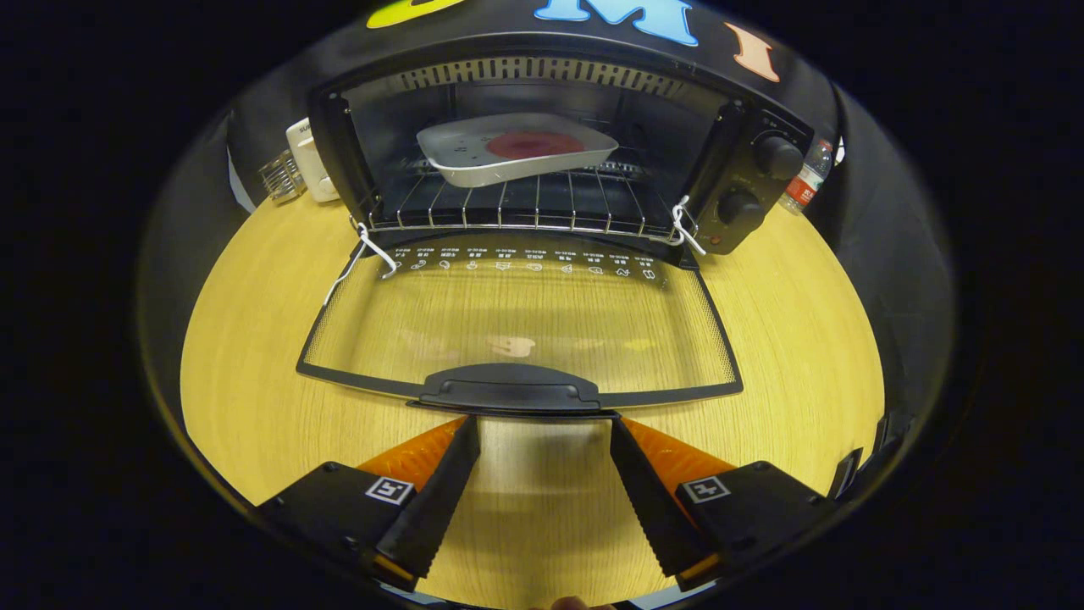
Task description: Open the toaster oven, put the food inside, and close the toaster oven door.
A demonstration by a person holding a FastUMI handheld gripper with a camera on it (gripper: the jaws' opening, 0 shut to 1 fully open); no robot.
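A black toaster oven (745, 182) stands on the wooden table with its glass door (525, 318) folded down flat toward me. Inside, on the wire rack (517, 207), rests a white tray (474, 165) holding a flat red piece of food (535, 144). The door's black handle (510, 391) lies just ahead of my fingertips. My gripper (544, 419) is open, with both fingers spread below the handle's ends and only bare table between them.
The wooden table (246, 364) spreads to both sides of the door. A white box (309, 161) and a small glass (282, 176) stand left of the oven. A plastic bottle (806, 182) stands to its right, past the two knobs (779, 157).
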